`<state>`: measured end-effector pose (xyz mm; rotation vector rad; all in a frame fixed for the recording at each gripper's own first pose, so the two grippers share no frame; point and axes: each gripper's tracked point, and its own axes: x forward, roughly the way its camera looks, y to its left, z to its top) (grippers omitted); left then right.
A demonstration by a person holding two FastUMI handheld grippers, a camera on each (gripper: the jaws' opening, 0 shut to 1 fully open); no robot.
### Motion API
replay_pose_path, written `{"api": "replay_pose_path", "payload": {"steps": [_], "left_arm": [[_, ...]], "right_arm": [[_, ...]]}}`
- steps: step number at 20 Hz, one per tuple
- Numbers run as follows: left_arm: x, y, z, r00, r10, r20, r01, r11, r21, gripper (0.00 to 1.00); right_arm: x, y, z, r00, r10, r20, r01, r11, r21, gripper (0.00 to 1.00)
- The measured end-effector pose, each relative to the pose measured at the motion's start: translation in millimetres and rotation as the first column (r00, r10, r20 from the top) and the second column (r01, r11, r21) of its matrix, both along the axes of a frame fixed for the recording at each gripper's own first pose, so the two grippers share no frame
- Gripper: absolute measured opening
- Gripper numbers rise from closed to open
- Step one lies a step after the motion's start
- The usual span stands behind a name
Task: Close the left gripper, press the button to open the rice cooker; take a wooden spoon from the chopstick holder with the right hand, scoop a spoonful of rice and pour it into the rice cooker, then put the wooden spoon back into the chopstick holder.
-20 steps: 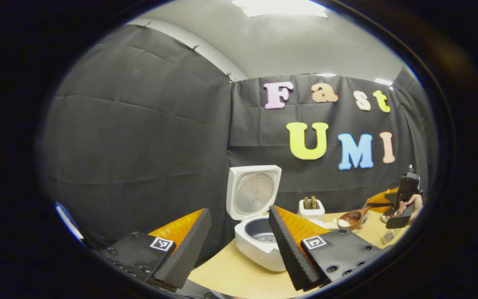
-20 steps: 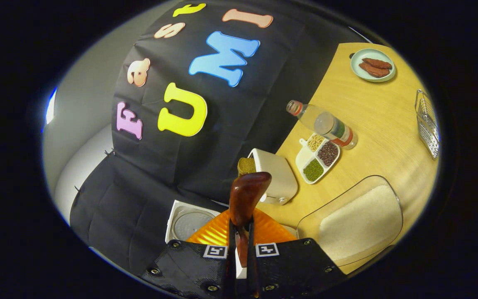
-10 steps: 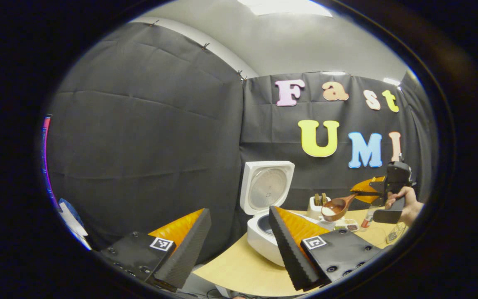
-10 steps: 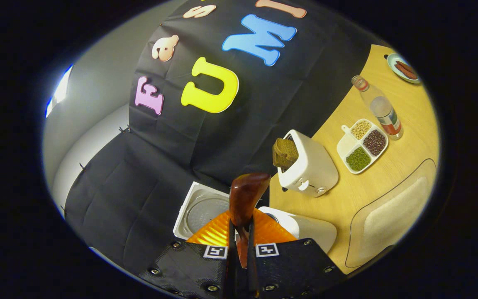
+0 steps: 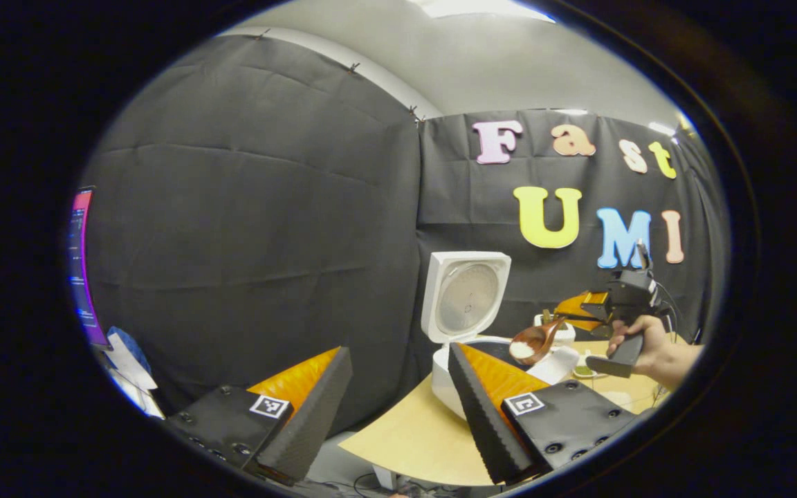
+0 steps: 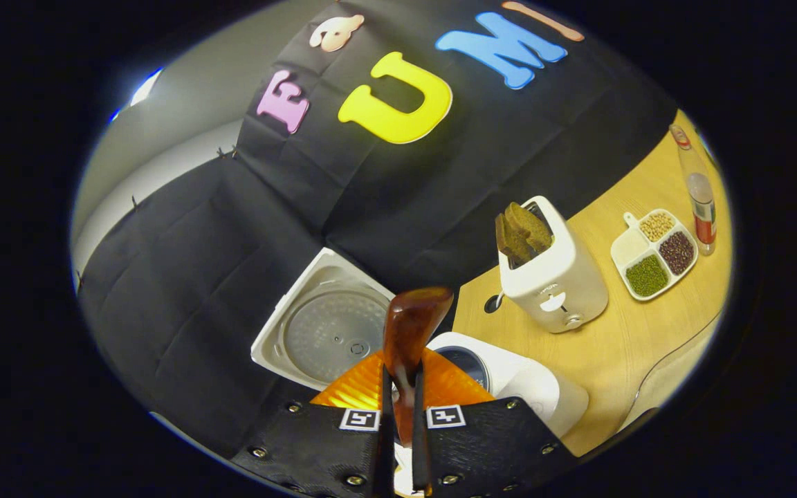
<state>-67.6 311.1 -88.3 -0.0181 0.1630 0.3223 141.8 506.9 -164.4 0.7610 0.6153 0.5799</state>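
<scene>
The white rice cooker (image 5: 443, 377) stands with its lid (image 5: 466, 301) raised; in the right gripper view the lid (image 6: 329, 332) and the dark inner pot (image 6: 469, 361) lie just beyond my fingers. My right gripper (image 6: 402, 408) is shut on the handle of the wooden spoon (image 6: 409, 325). In the left gripper view the spoon's bowl (image 5: 531, 344) holds white rice and hangs over the cooker's rim, carried by the right gripper (image 5: 582, 311) in a hand (image 5: 640, 339). My left gripper (image 5: 395, 415) is open and holds nothing, near the table's left end in front of the cooker.
A white toaster (image 6: 554, 277) with two brown bread slices stands right of the cooker. Farther right are a divided dish of beans (image 6: 654, 252) and a bottle (image 6: 699, 194). A clear container's rim (image 6: 675, 377) shows at the lower right. The wooden table's edge (image 5: 398, 449) lies under my left gripper.
The right gripper has carried the rice-filled spoon from over the rice container leftward to above the open cooker. The left gripper has drawn back and left, staying open.
</scene>
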Motion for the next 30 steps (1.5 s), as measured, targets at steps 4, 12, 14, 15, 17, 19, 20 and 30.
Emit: {"api": "replay_pose_path", "payload": {"steps": [4, 12, 14, 15, 17, 19, 20, 30], "left_arm": [[-11, 7, -9, 0.999, 0.020, -0.026, -0.020, 1.000, 0.004, 0.97], [-14, 12, -18, 0.998, 0.053, -0.040, -0.053, 0.999, -0.005, 0.99], [-15, 12, -17, 0.997, 0.058, -0.041, -0.059, 0.998, -0.013, 0.99], [-14, 11, -18, 0.998, 0.059, -0.037, -0.060, 0.998, -0.019, 0.99], [-13, 10, -20, 0.997, 0.064, -0.034, -0.065, 0.998, -0.025, 0.98], [-13, 8, -23, 0.997, 0.067, -0.033, -0.068, 0.997, -0.032, 0.99], [-14, 9, -25, 0.997, 0.067, -0.033, -0.069, 0.997, -0.035, 0.99], [-21, 16, -17, 0.996, 0.093, 0.001, -0.092, 0.994, -0.065, 0.99]], "right_arm": [[1, 32, 0, 0.980, 0.104, 0.171, -0.075, 0.983, -0.166, 0.10], [-5, 54, 4, 0.861, 0.323, 0.393, -0.114, 0.875, -0.470, 0.10], [-8, 58, 7, 0.807, 0.381, 0.451, -0.094, 0.837, -0.539, 0.10], [-10, 60, 9, 0.775, 0.405, 0.485, -0.074, 0.821, -0.566, 0.10], [-13, 62, 14, 0.709, 0.457, 0.536, -0.033, 0.782, -0.623, 0.10], [-18, 66, 13, 0.646, 0.519, 0.560, -0.002, 0.735, -0.678, 0.10], [-18, 67, 14, 0.610, 0.542, 0.578, 0.022, 0.717, -0.696, 0.10], [-11, 59, 14, 0.847, 0.335, 0.414, -0.125, 0.881, -0.457, 0.10]]}}
